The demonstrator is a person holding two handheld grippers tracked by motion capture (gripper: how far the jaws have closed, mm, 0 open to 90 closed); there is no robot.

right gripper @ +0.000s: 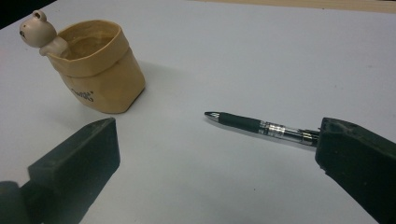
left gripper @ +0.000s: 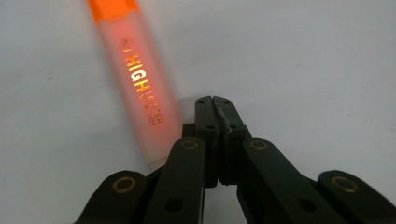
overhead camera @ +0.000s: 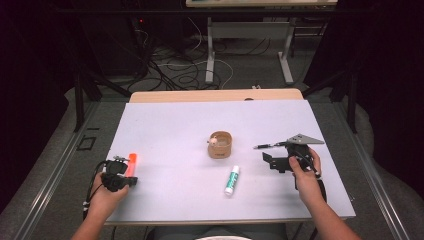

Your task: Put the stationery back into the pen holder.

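Nothing in the cup yet: my left gripper clenched empty beside the highlighter, my right gripper released near the pen.

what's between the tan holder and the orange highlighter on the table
Nothing: in the high view the white table lies bare from the tan holder across to the orange highlighter.

Tan fabric pot with bear figure on rim: upright, empty, ahead-left of right fingers, well apart. Glue stick flat on white bench, between left fingers and right fingers, nearer the right. Cables on floor beyond bench.
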